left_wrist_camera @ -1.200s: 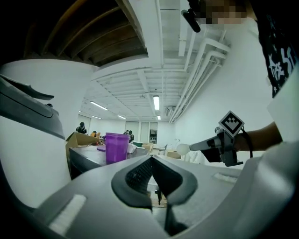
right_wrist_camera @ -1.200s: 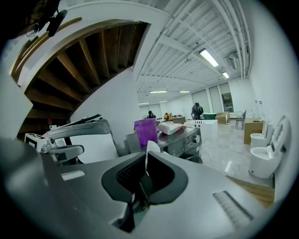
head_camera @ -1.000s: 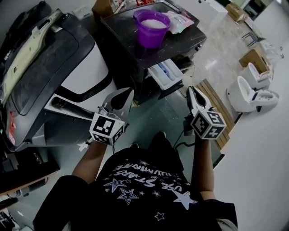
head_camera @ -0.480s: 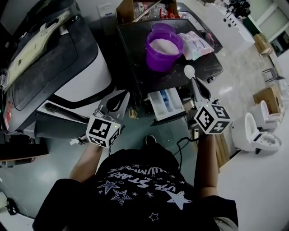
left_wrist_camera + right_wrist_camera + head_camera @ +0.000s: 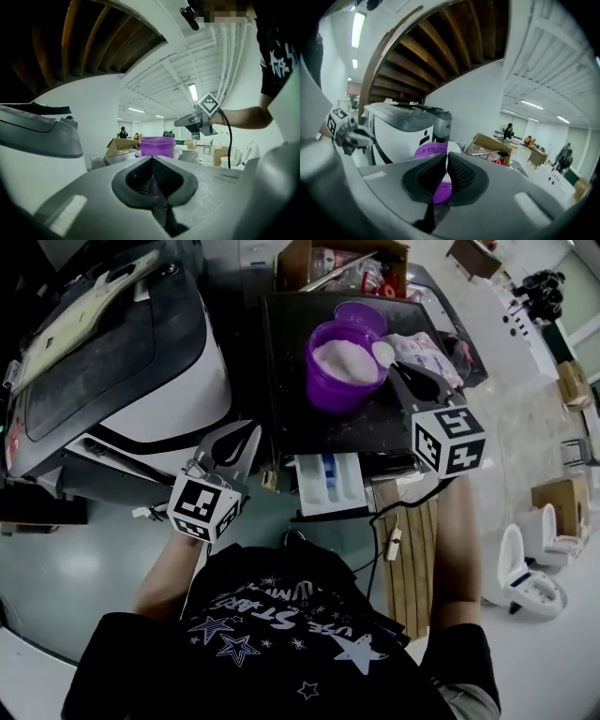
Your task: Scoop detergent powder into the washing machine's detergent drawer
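A purple tub (image 5: 342, 367) of white powder stands on the black washing machine's top (image 5: 286, 352). My right gripper (image 5: 399, 372) is shut on a white spoon's handle, and the spoon's bowl (image 5: 382, 352) hangs at the tub's right rim. In the right gripper view the spoon (image 5: 451, 147) sticks up between the jaws in front of the tub (image 5: 427, 152). Below the tub the white detergent drawer (image 5: 323, 486) is pulled out. My left gripper (image 5: 249, 432) is shut on nothing, left of the drawer and low. It looks toward the tub (image 5: 157, 146) and the right gripper (image 5: 194, 123).
A larger white and grey machine (image 5: 131, 362) stands at the left. A plastic bag (image 5: 424, 345) lies right of the tub, and a cardboard box (image 5: 339, 261) sits behind it. A wooden pallet (image 5: 412, 540) and toilets (image 5: 525, 568) are on the floor at the right.
My right gripper has carried the spoon up from beside the drawer to the tub's right rim. The left gripper has stayed about where it was, still shut.
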`<state>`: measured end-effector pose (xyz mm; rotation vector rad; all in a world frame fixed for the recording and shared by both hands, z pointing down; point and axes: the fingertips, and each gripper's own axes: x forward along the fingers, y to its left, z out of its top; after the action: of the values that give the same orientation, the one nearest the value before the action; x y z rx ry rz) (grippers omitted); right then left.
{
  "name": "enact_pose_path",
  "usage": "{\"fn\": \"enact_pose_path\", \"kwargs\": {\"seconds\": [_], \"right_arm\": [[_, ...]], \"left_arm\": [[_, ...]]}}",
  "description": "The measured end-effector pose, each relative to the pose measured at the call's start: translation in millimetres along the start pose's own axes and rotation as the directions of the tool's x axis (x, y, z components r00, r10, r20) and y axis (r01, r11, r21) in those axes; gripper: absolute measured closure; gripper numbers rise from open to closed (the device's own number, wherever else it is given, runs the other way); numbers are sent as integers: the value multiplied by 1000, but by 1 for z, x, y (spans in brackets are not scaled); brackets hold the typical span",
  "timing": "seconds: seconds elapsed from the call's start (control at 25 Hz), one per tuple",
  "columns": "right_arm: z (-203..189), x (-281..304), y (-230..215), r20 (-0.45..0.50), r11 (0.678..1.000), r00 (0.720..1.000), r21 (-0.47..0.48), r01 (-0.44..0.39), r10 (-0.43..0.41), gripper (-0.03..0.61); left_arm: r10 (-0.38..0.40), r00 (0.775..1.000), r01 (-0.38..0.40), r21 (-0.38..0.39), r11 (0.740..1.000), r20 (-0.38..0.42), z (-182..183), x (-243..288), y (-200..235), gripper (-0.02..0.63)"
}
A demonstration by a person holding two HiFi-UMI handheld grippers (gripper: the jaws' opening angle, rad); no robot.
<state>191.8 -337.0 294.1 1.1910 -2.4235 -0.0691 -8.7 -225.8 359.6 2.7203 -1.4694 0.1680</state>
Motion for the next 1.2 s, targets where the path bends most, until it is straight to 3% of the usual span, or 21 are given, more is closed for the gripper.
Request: {"fn": "enact_pose_path", "kwargs": {"seconds": [0.12, 0.24, 0.48, 0.68, 0.8, 1.0, 1.08, 1.2], "right_arm": [[1, 26, -7, -102, 980, 992, -180, -90, 72, 543], [-3, 48, -7, -226, 923, 965, -327, -204, 133, 543], [-21, 83, -15, -448, 730, 887, -567, -381, 114, 543], [-41, 102, -9, -557, 566, 826, -656, -499, 83, 543], [-48, 109, -11, -607, 500, 794, -674, -544, 45, 543], [-58, 108, -8, -685, 460, 727, -630, -625, 50, 543], [-61, 108, -8, -713, 469, 699, -600, -648, 54, 543], [-70, 101, -5, -771, 489, 632, -525, -697, 74, 544]], "left_arm": [[38, 999, -38, 3, 999, -3, 0, 4, 2, 606], [75, 997, -75, 3, 997, -9, -2, 4, 5, 606], [145, 989, -145, -14, 989, -14, -7, 1, 10, 606], [168, 986, -168, -7, 986, -17, -9, 3, 5, 606], [179, 984, -179, -7, 984, -17, -10, 4, 3, 606], [219, 974, -220, 3, 976, -54, -18, 2, 3, 606], [226, 973, -227, -14, 974, -52, -20, 1, 3, 606], [227, 973, -228, -4, 974, -49, -21, 1, 0, 606]]}}
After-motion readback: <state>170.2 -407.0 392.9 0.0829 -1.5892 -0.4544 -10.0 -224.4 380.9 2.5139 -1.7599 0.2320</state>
